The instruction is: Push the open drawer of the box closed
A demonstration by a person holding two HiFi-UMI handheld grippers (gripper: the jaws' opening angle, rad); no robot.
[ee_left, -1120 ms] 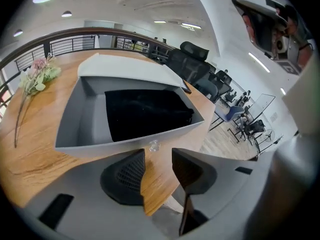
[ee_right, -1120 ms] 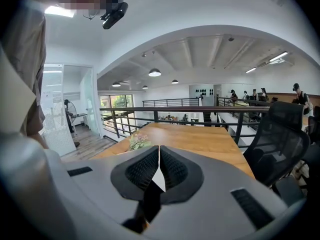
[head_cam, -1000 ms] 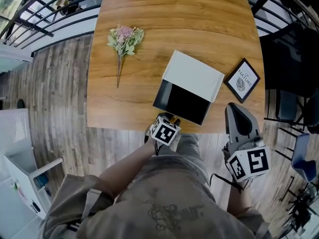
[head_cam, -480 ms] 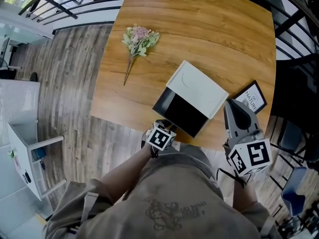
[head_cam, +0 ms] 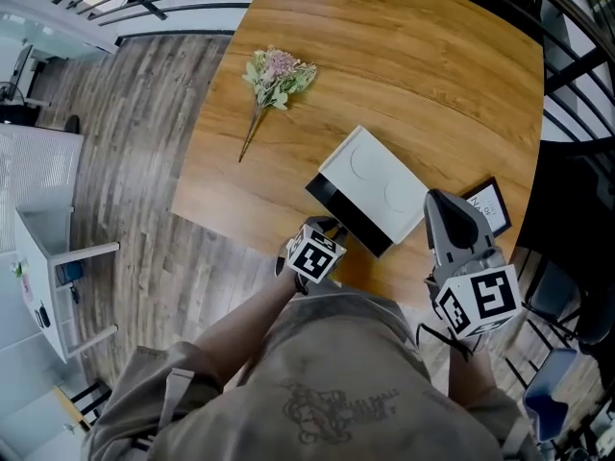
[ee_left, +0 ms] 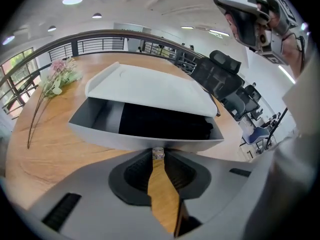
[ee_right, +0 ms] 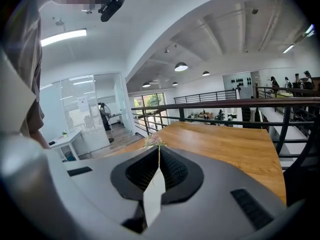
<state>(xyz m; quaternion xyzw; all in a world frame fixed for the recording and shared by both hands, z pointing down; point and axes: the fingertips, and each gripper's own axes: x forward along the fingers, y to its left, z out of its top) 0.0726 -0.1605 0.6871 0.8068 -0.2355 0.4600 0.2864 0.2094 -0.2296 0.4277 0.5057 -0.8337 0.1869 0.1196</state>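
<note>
A white box (head_cam: 377, 182) lies on the wooden table (head_cam: 404, 65) with its dark-lined drawer (head_cam: 338, 203) partly out toward me. In the left gripper view the drawer's grey front (ee_left: 145, 134) fills the middle, and a small metal knob (ee_left: 158, 154) sits pinched between the fingertips. My left gripper (head_cam: 332, 229) is at the drawer front, shut on that knob. My right gripper (head_cam: 444, 202) hovers beside the box's right end, jaws together with nothing held. Its own view looks across the table with the tips (ee_right: 159, 151) closed.
A small bunch of pink flowers (head_cam: 274, 75) lies at the table's far left. A framed print (head_cam: 488, 203) sits right of the box, partly behind the right gripper. The near table edge runs just under the left gripper. Black railings and office chairs stand beyond the table.
The drawer has slid into the box and shows much less of its dark inside. The left gripper followed it forward. The right gripper has come closer to the box's right end.
</note>
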